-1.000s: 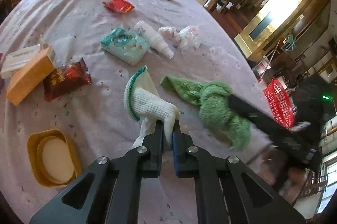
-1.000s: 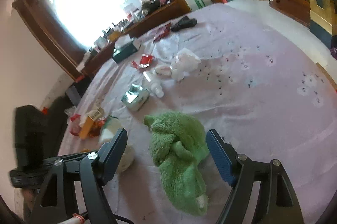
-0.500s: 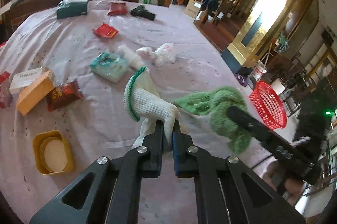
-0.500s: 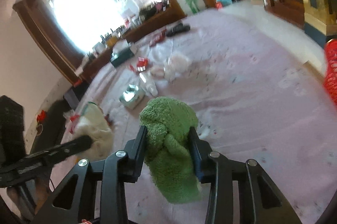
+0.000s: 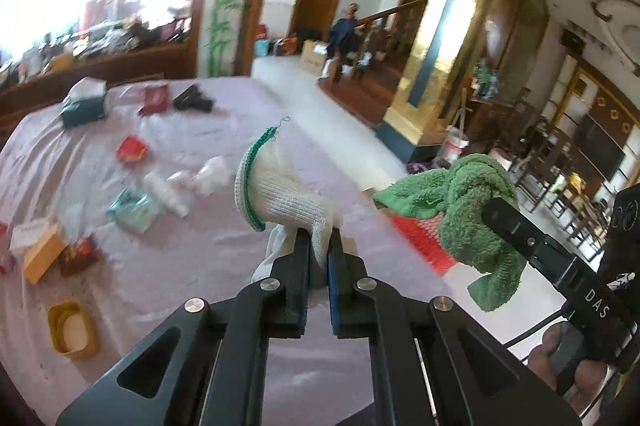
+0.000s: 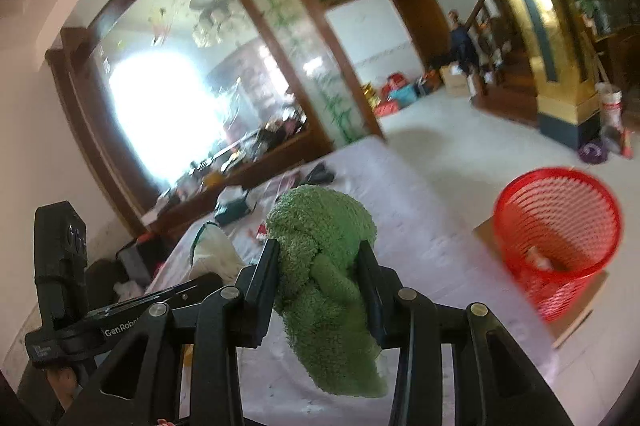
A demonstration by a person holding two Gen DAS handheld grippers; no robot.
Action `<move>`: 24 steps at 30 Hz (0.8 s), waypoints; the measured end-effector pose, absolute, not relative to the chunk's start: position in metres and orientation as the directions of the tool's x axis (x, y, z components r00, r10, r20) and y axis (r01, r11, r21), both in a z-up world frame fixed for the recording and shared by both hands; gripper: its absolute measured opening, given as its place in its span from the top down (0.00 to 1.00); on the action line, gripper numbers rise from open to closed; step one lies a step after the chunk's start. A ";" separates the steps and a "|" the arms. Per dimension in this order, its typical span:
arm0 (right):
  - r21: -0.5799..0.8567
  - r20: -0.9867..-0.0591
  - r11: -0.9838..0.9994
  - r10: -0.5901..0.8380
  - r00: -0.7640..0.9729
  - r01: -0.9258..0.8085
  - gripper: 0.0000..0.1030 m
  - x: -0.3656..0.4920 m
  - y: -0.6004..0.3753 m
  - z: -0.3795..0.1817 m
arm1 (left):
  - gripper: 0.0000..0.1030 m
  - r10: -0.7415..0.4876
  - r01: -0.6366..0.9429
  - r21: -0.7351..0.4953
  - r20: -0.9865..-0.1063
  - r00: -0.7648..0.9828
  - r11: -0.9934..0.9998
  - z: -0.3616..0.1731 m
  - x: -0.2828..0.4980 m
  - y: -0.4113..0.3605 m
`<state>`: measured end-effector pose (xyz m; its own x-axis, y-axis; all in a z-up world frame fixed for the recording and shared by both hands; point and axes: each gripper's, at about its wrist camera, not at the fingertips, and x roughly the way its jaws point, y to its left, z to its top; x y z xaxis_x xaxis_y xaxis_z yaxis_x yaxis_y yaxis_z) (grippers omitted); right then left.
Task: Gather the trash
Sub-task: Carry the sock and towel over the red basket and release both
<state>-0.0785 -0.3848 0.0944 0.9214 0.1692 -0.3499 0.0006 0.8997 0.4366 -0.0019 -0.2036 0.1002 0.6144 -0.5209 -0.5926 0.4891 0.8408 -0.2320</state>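
Left tongs (image 5: 319, 241) clamped on white knit glove (image 5: 280, 191), green cuff up, long axis rising away-left. Right tongs (image 6: 318, 268) clamped on green towel (image 6: 324, 266), hanging lengthwise downward; arm marked "DAS", other "GenRobo". Both held above lilac-clothed surface (image 5: 224, 238) near its edge. Red basket (image 6: 556, 238) on floor beyond edge, open floor past it. Wrappers, boxes scattered farther on surface.

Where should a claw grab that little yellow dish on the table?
Best guess: the yellow dish's raised rim, coming straight down from above. It sits flat and low on the table, so its sides give little to pinch; one finger would go inside the wall and one outside.
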 end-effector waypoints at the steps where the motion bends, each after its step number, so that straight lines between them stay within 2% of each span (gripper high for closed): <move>1: 0.434 -0.346 0.901 0.157 0.925 0.010 0.61 -0.083 -0.389 0.098 | 0.93 -0.526 0.498 -0.227 -0.583 0.619 0.837 0.104 -0.005 -0.210; 9: 0.367 -0.309 0.924 0.008 0.951 0.111 0.61 -0.125 -0.421 0.134 | 0.93 -0.573 0.575 -0.175 -0.510 0.641 0.799 0.127 -0.029 -0.270; 16: 0.363 -0.267 0.912 -0.097 0.959 0.193 0.60 -0.155 -0.444 0.136 | 0.93 -0.589 0.592 -0.174 -0.497 0.637 0.787 0.131 -0.035 -0.303; 24: 0.401 -0.290 0.871 -0.174 0.941 0.285 0.60 -0.171 -0.483 0.127 | 0.93 -0.656 0.652 -0.219 -0.506 0.560 0.726 0.125 -0.024 -0.335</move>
<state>-0.1712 -0.4827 0.1274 0.9411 -0.1739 -0.2899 0.2846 0.8705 0.4015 -0.0241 -0.3351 0.1251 0.5603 -0.6557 -0.5062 0.6516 0.7261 -0.2193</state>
